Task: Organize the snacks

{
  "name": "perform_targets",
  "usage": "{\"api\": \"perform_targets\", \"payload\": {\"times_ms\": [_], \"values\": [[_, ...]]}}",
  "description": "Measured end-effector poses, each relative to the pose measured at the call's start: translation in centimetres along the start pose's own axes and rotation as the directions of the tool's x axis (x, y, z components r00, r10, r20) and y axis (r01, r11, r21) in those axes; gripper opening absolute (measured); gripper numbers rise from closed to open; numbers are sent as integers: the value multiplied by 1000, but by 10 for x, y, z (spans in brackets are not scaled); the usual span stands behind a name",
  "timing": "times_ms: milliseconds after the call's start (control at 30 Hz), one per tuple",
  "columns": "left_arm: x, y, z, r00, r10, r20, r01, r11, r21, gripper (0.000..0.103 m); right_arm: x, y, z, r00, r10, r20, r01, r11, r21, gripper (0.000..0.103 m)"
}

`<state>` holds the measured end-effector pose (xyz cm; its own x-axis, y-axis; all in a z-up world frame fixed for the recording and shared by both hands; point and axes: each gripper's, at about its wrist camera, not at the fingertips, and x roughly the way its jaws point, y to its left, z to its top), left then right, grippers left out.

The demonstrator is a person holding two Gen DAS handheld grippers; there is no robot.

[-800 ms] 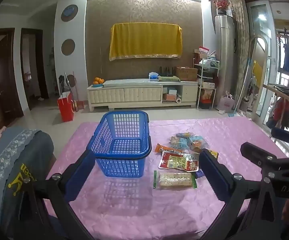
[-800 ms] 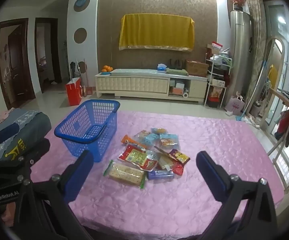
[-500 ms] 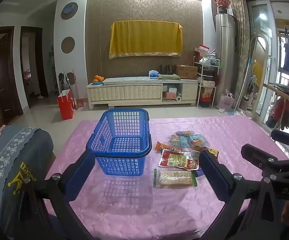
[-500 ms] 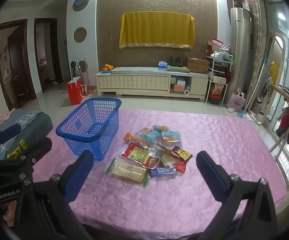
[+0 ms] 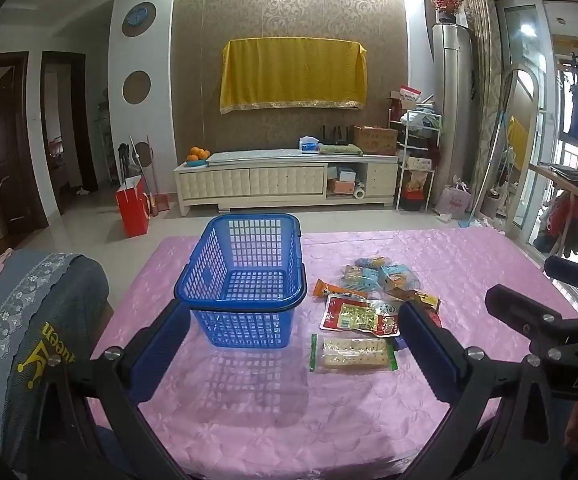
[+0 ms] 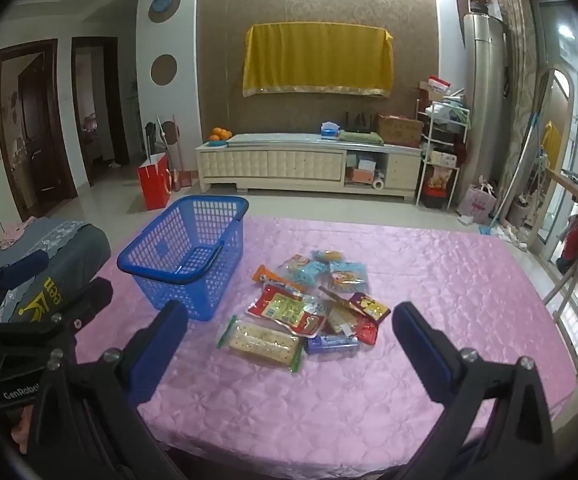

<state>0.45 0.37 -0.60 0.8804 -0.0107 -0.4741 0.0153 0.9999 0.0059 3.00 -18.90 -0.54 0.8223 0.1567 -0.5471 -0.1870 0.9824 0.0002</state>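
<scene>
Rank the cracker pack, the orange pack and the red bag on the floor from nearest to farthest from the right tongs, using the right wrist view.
1. Cracker pack, front of the pile.
2. Orange pack, pile's far left.
3. Red bag, floor beyond the table.

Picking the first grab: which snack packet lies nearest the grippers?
The clear cracker packet with green ends, at the pile's front edge; every other packet lies behind it.

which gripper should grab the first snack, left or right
Probably right. The right gripper is open with the cracker pack and snack pile centred ahead. The left gripper, also open, faces the empty basket instead.
</scene>
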Motion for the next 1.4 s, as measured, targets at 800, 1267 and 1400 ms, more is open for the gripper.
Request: {"api": "perform_targets", "payload": {"times_ms": [800, 1267, 1400], "values": [[-4, 2, 3, 1000, -8, -1, 8, 1000, -2, 103, -2, 3, -4, 1000, -3, -1, 3, 1000, -1, 103], [-8, 3, 2, 1000, -3, 1, 3, 1000, -4, 103, -1, 4, -4, 1000, -2, -5, 2, 1000, 0, 103], [-8, 3, 1, 1000, -4, 1, 4, 1000, -5, 103, -1, 4, -4, 1000, 8, -7, -8, 1000, 8, 103]]}}
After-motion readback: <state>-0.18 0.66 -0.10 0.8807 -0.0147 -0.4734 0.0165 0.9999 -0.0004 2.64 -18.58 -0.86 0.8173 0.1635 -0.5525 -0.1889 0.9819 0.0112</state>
